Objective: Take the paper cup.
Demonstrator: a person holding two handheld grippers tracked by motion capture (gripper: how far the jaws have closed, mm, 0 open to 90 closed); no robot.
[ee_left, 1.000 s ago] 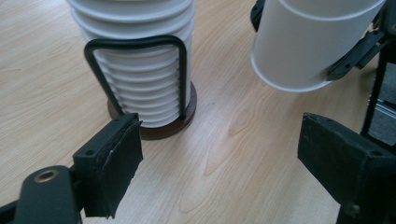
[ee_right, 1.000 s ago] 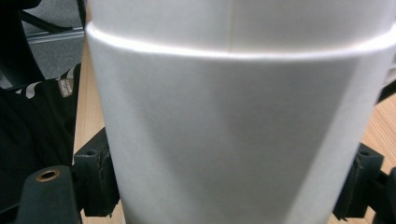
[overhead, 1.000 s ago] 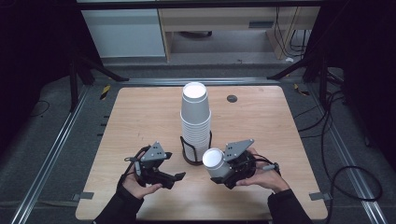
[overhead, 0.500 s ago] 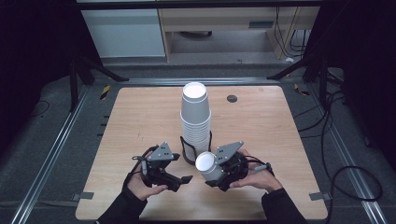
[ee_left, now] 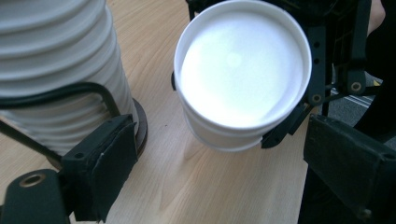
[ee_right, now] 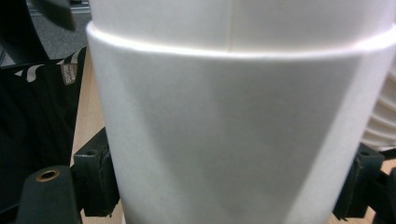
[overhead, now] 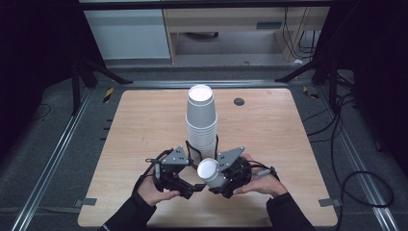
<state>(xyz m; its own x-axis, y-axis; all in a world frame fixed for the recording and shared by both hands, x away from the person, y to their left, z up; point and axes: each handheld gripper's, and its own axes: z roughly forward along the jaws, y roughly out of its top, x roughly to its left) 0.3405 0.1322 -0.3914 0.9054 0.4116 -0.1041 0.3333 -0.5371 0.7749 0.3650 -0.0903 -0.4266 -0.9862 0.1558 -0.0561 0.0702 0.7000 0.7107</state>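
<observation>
Dark floor and metal rails frame the wooden table (overhead: 269, 139), where a tall stack of white cups (overhead: 202, 120) stands in a black wire holder (overhead: 191, 147) near the middle. Just in front of it the right gripper (overhead: 222, 177) pinches a single paper cup (overhead: 210, 172), tilted with its mouth toward the left gripper (overhead: 188, 185). That one's jaws have just been opening and stand spread, nothing between them, the cup a little way ahead. To take the cup cleanly, I'd bring the spread jaws around its rim or wall squarely, close gently so the paper doesn't crumple, and steer clear of the stack beside them.
</observation>
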